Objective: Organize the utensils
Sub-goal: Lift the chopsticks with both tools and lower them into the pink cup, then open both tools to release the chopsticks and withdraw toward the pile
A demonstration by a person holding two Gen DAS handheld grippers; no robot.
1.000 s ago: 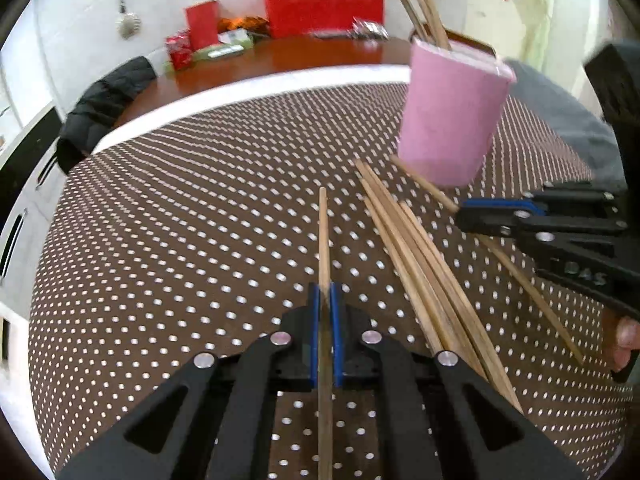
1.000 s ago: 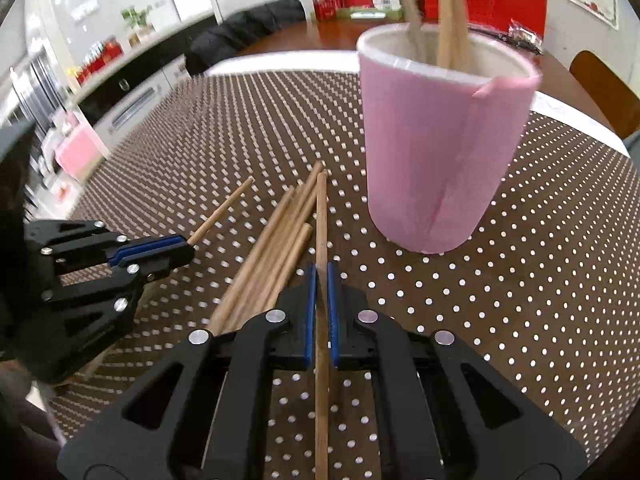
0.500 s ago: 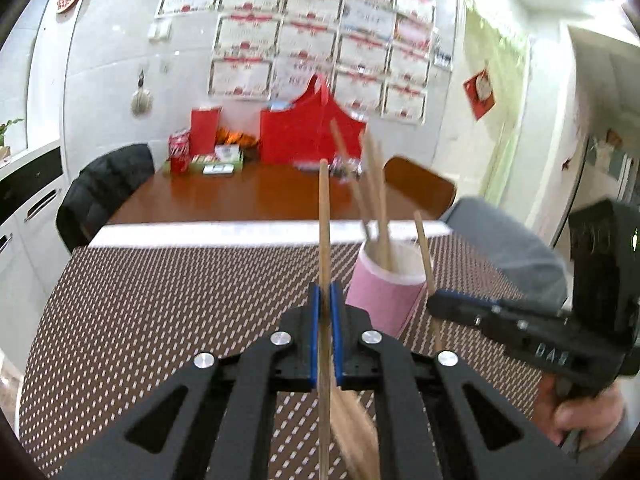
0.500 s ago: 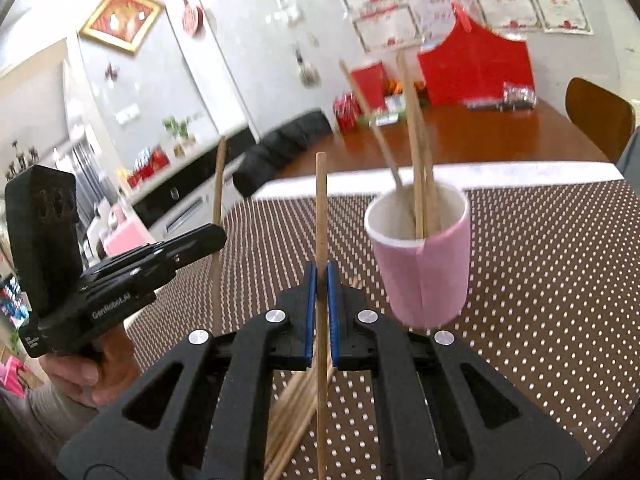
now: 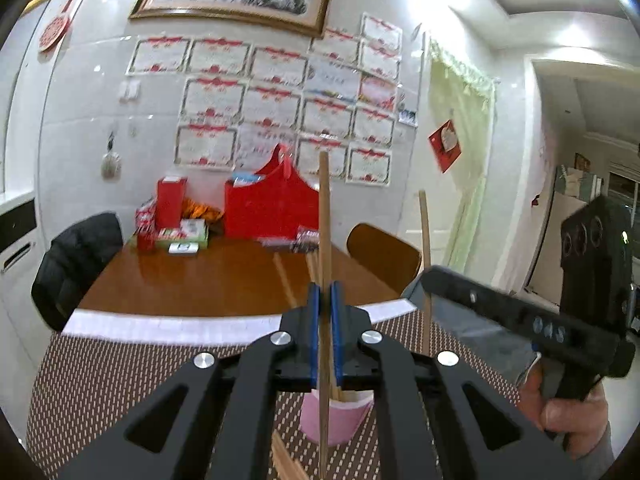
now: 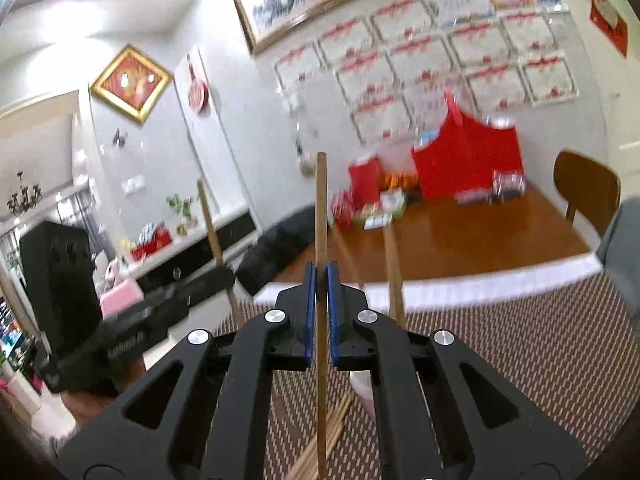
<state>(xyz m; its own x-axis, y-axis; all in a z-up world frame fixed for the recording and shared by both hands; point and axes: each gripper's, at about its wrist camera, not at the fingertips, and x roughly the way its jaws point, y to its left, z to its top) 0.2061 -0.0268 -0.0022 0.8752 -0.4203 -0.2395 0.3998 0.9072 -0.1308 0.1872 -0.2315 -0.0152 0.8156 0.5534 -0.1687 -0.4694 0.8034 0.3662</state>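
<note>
Grippers upright: your left gripper [image 5: 325, 332] and right gripper [image 6: 321, 312] each clamp one chopstick [image 5: 324, 216] vertically, aligned for dropping into the pink cup [image 5: 340, 416].

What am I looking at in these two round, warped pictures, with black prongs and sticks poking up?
No robot here: a person carries a handheld gripper in each hand, each with a fisheye camera looking along its fingers. One picture is from the left gripper, the other from the right gripper. Each is shut on a wooden chopstick: the left chopstick and the right chopstick, both held upright. Below, on the dotted tablecloth, stands a pink cup holding more chopsticks, with loose chopsticks lying beside it.
</note>
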